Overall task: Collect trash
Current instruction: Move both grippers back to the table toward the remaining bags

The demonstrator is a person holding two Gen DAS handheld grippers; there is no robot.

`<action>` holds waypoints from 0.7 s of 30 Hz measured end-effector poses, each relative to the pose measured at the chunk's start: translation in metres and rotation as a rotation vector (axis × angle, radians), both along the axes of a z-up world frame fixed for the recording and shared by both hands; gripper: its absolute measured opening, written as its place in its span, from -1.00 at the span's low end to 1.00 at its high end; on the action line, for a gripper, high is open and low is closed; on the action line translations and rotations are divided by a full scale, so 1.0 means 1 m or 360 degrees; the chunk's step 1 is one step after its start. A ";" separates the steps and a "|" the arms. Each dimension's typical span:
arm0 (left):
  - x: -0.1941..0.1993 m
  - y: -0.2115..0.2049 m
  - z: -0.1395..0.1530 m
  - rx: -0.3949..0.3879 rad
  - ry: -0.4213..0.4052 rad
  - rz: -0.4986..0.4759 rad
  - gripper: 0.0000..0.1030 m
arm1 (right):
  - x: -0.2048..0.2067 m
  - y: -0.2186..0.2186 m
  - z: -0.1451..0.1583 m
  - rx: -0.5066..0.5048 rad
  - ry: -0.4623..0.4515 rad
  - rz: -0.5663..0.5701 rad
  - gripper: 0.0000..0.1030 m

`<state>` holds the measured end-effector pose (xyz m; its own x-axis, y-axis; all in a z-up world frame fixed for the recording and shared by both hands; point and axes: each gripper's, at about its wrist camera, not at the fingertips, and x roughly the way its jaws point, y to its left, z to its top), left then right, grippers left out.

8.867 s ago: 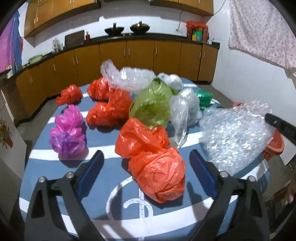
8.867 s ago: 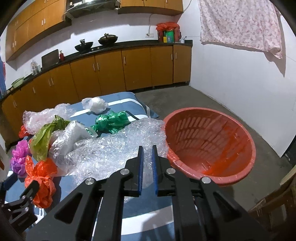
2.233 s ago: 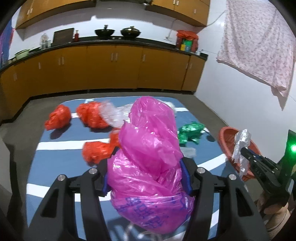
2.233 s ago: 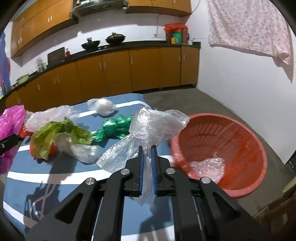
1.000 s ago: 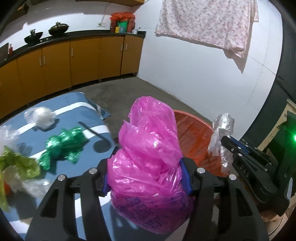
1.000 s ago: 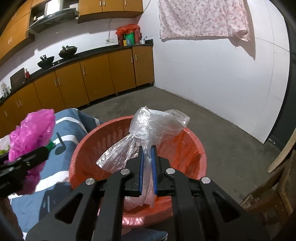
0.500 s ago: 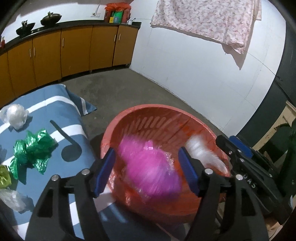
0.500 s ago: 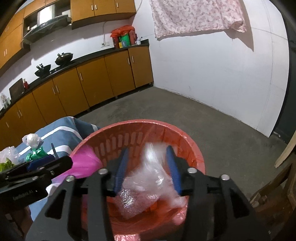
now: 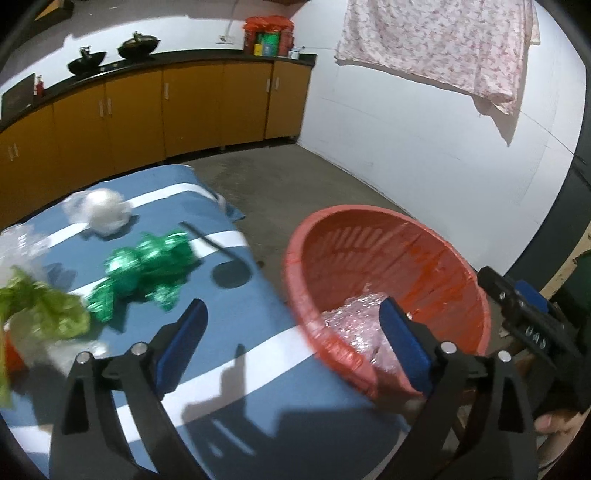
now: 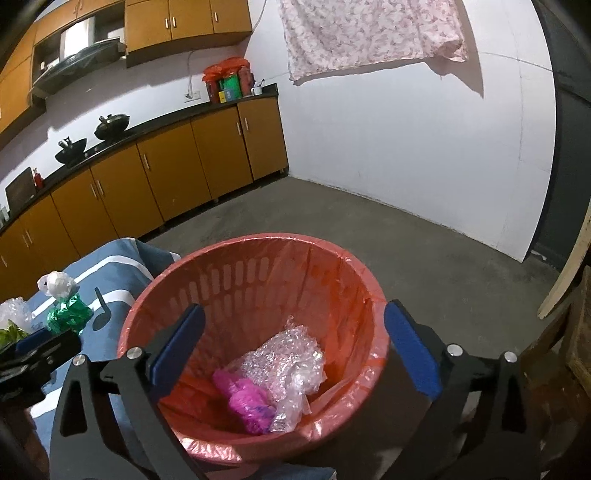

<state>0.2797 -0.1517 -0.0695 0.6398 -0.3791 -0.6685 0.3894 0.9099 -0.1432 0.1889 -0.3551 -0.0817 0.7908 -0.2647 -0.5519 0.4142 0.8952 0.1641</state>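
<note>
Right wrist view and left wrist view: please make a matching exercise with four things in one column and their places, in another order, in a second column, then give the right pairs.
1. pink bag
2. green bag
3. floral cloth
4. two woks

A. on the blue table
B. hanging on the white wall
C. inside the red basket
D. on the dark counter

Pairs: 1-C, 2-A, 3-B, 4-D

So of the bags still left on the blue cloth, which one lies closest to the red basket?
The crumpled green bag: it lies nearest the red basket, while the white bag sits behind it.
</note>
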 end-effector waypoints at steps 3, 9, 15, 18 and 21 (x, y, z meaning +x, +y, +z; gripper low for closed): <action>-0.015 0.018 0.006 0.0020 -0.0046 0.0034 0.82 | 0.000 0.008 0.003 0.0007 -0.0002 0.0018 0.91; -0.050 0.060 0.020 0.0080 -0.0166 0.0121 0.86 | 0.002 0.039 0.010 -0.0015 -0.0004 0.0115 0.92; -0.080 0.111 0.024 0.0142 -0.0231 0.0258 0.88 | 0.008 0.080 0.016 -0.0059 0.0002 0.0258 0.92; -0.092 0.142 0.022 0.0188 -0.0243 0.0349 0.88 | 0.014 0.104 0.018 -0.0082 0.0012 0.0352 0.92; -0.100 0.173 0.019 0.0234 -0.0243 0.0460 0.88 | 0.020 0.126 0.019 -0.0109 0.0020 0.0433 0.92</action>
